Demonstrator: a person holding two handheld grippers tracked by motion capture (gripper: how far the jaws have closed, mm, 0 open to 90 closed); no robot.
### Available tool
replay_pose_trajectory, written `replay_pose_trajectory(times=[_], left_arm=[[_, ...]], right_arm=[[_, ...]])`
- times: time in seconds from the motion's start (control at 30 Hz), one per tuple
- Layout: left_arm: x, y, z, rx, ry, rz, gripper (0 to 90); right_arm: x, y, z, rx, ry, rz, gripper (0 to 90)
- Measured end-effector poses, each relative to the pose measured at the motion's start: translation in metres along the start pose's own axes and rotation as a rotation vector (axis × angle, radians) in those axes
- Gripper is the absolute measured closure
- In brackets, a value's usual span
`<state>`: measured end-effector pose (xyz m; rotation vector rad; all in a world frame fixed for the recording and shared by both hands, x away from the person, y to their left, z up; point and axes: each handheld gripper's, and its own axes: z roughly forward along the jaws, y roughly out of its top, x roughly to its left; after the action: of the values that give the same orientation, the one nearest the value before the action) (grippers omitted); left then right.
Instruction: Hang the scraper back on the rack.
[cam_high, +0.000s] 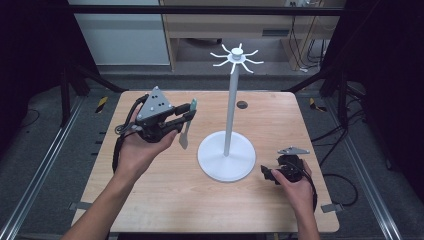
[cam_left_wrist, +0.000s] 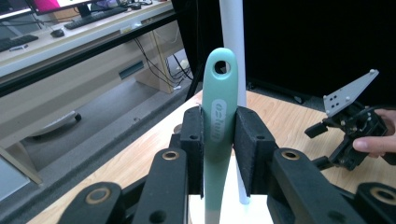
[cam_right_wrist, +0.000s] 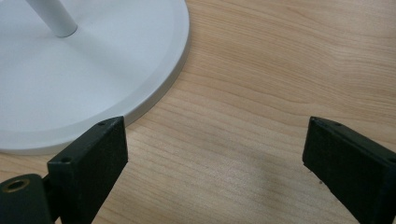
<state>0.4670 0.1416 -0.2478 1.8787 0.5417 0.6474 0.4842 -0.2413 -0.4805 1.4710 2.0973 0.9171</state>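
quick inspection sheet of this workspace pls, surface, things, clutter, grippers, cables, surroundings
Surface: light wooden table, bare apart from the stand; small dark round hole near the far edge.
Job's things: white stand with round base, upright pole and hooks on top; teal-handled utensil with a hanging hole in the handle.
Clutter: nothing seen.
Grippers: left gripper raised, shut on the utensil's handle; right gripper open, low over the table beside the stand's base.
Cables: one trails from each gripper; more by the shelf behind.
Surroundings: dark frame, grey floor, wooden shelf unit beyond.
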Motion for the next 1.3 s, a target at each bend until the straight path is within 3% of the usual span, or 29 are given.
replay_pose_trajectory(times=[0.53,1.3], left_arm=[[-0.002,0.035,0.000,-0.028,0.000,0.003,73.9],[-0.003,0.052,0.005,-0.090,0.031,-0.020,74.0]], right_arm=[[0.001,0.000,0.001,0.010,0.007,0.000,7.2],[0.000,0.000,0.000,0.000,0.006,0.002,7.4]])
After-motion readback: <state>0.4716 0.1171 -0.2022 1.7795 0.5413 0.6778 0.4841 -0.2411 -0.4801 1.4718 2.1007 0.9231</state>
